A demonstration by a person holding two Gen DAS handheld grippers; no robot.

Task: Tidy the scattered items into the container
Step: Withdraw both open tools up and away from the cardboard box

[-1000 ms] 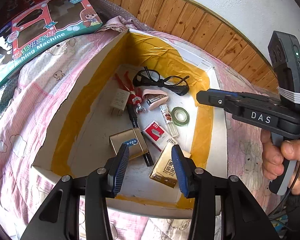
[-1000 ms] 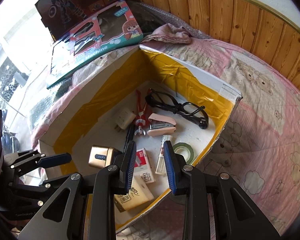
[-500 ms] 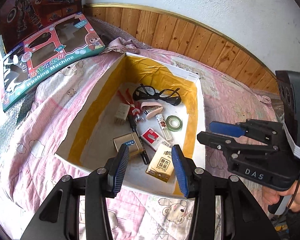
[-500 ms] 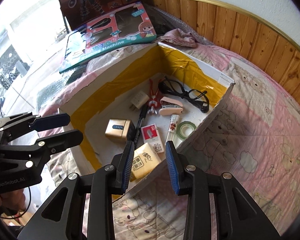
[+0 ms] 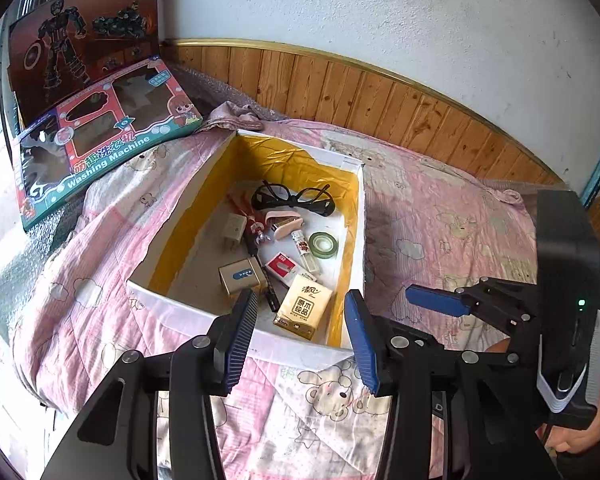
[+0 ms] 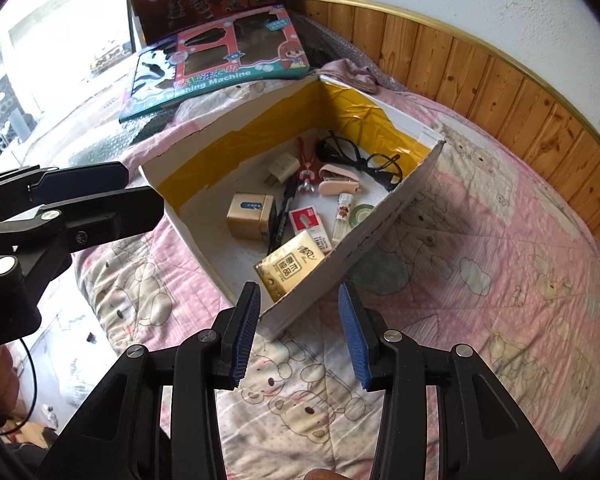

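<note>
Scattered items now lie gathered inside a white cardboard box lined with yellow tape point(image 5: 188, 216), which sits on a pink quilt printed with bears and clouds point(image 5: 100, 248). At the far left of the left wrist view, a teal and red toy washing machine carton point(image 5: 100, 148) leans beside a dark robot toy carton point(image 5: 80, 40) against the wall. Inside the box, from left to right, rest a white plug adapter point(image 5: 234, 229), a gold rectangular tin with a blue label point(image 5: 242, 276), red-handled pliers point(image 5: 247, 216), a black pen point(image 5: 267, 280), a pink stapler point(image 5: 285, 222), black-framed glasses point(image 5: 292, 199), a red and white card packet point(image 5: 286, 270), a tan tissue pack point(image 5: 303, 306), a small clear bottle point(image 5: 305, 250) and a green tape roll point(image 5: 323, 245). The left gripper point(image 5: 300, 338) hovers above the box's near wall, its blue-padded tongs spread apart and gripping nothing. To the right, the right gripper point(image 6: 298, 330) hangs over the near corner of the box, its tongs likewise spread and empty. A hand point(image 5: 576, 436) grasps its handle at the right edge.
</note>
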